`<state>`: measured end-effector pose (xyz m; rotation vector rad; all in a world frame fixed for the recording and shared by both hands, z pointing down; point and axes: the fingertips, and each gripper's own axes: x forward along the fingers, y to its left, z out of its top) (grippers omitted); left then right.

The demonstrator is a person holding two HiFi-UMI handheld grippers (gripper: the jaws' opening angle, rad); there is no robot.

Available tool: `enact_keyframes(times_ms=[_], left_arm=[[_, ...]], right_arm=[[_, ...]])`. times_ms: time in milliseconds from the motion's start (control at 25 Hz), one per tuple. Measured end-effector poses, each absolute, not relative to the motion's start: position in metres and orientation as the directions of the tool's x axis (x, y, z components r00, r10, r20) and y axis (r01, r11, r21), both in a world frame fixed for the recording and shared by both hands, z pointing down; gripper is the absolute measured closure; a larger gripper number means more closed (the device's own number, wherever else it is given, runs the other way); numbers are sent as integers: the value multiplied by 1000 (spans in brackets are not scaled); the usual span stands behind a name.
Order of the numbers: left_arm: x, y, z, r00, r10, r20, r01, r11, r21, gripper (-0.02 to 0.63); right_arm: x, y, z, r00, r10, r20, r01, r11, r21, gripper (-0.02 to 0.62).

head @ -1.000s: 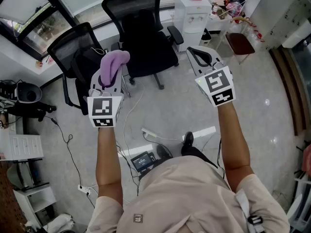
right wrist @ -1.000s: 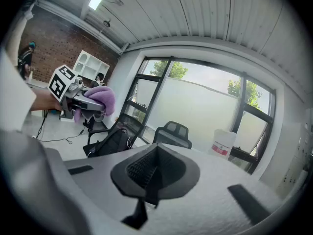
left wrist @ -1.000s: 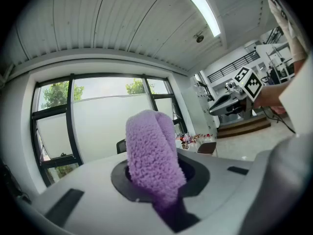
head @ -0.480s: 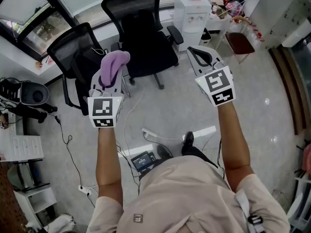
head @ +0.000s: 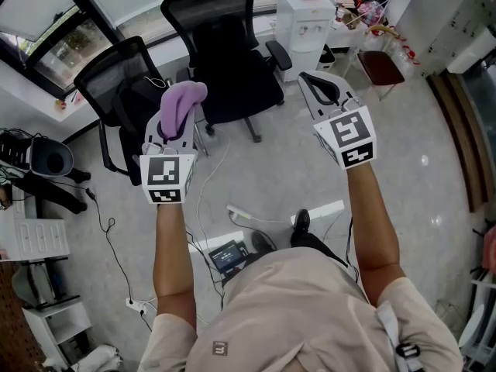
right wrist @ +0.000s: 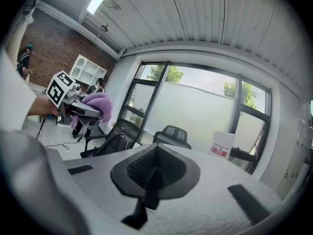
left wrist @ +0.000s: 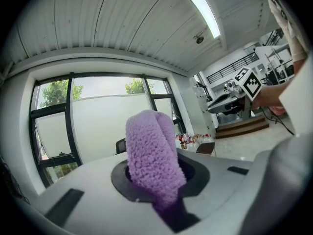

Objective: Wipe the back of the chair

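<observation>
My left gripper (head: 180,111) is shut on a fluffy purple cloth (head: 180,104), which sticks up out of the jaws (left wrist: 151,156). It hovers in front of two black mesh office chairs: one (head: 122,80) at the left, the other (head: 226,33) straight ahead with its back to the window. My right gripper (head: 322,89) is held up at the same height, shut with nothing in it (right wrist: 149,173). Both grippers are well short of the chair backs. In the right gripper view the left gripper (right wrist: 88,107) with the purple cloth shows at the left, with the chairs (right wrist: 172,133) beyond.
A white cabinet (head: 308,18) stands right of the chairs, with a small red stool (head: 383,68) and clutter beyond. Cables (head: 209,184) trail across the grey floor, with a power strip (head: 240,215) by my feet. Shelves and equipment (head: 39,231) line the left side.
Hardly anything differs: both grippers hold the same pose. The view has shifted very slightly.
</observation>
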<state>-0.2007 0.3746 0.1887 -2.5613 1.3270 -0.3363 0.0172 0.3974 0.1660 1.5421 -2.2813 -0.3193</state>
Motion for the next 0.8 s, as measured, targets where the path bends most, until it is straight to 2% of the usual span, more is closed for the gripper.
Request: enact_keyframes(times_ms=[440, 800], left_arm=[[-208, 368, 188, 581, -809, 83, -758, -576, -305, 546], [-196, 309, 197, 514, -850, 117, -787, -521, -330, 546]], right_arm=[[10, 394, 155, -310, -937, 164, -841, 350, 413, 601], [47, 318, 159, -356, -922, 152, -836, 387, 389, 601]])
